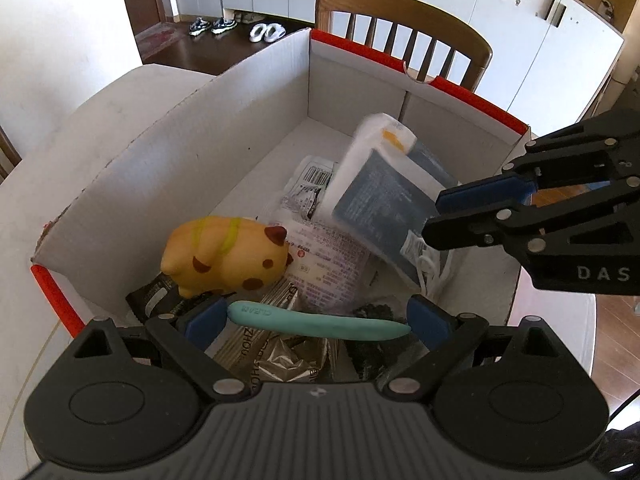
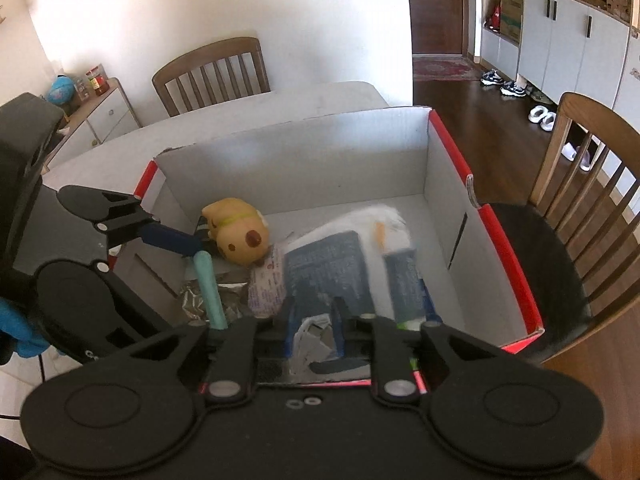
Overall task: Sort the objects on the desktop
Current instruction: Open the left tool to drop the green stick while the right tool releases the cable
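A white cardboard box (image 1: 200, 152) with red rims stands on the table. My left gripper (image 1: 318, 320) hangs over its near end, shut on a teal stick (image 1: 320, 324) that spans lengthwise from pad to pad. From the right, my right gripper (image 1: 434, 218) reaches in with its jaws slightly apart. A blurred blue-and-white package (image 1: 384, 200) tilts below it. In the right wrist view the package (image 2: 328, 268) has its crinkled edge between the narrow jaws of the right gripper (image 2: 314, 316). A yellow toy animal (image 1: 228, 256) lies in the box.
A pink printed packet (image 1: 328, 264), a silver foil packet (image 1: 280, 356) and other wrappers cover the box floor. Wooden chairs (image 1: 400, 40) (image 2: 212, 68) (image 2: 580, 184) stand around the white table (image 1: 80, 140). A person's blue sleeve (image 2: 16, 332) shows at the left.
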A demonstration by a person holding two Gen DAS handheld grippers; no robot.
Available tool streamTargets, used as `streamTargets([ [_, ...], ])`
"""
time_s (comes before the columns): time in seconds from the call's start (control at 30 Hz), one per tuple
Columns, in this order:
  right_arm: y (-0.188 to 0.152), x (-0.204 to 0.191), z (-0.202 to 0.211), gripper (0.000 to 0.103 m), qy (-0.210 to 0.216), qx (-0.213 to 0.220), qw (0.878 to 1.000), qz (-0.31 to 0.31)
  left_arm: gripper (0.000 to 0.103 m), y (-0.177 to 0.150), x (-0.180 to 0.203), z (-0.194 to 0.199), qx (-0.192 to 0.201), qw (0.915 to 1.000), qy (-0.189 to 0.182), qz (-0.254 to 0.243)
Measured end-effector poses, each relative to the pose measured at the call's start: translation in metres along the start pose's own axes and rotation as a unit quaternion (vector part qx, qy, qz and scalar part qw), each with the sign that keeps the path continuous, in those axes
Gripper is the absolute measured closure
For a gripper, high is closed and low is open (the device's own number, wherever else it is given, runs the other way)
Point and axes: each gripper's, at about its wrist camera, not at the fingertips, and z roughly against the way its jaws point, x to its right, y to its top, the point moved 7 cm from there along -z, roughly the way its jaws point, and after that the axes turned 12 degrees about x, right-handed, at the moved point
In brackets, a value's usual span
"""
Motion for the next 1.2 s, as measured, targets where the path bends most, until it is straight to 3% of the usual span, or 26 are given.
streamTargets([
  [0.2, 0.002, 0.0, 0.007, 0.077, 0.003, 0.006, 1.0, -0.002, 0.006, 0.001, 0.001, 0.003, -0.001, 1.0, 0.001, 0.002],
  [0.27, 0.003, -0.001, 0.01, 0.07, 0.003, 0.01, 1.0, -0.004, 0.006, 0.002, 0.002, 0.005, 0.0, 1.0, 0.004, 0.005],
  [0.43, 0.006, -0.003, 0.019, 0.066, 0.006, 0.02, 1.0, -0.002, 0.004, 0.003, 0.001, 0.013, 0.011, 0.9998, 0.008, 0.014],
  [0.53, 0.01, -0.005, 0.025, 0.059, 0.007, 0.027, 1.0, -0.001, 0.003, 0.004, 0.002, 0.02, 0.019, 0.9997, 0.004, 0.017],
  [0.83, 0.017, -0.008, 0.048, 0.052, 0.009, 0.049, 0.999, 0.004, 0.0, 0.011, 0.01, 0.047, 0.052, 0.9985, 0.014, 0.009],
  [1.2, 0.017, -0.017, 0.066, 0.046, 0.014, 0.063, 0.998, 0.014, 0.0, 0.003, 0.012, 0.082, 0.088, 0.9948, 0.029, 0.042],
])
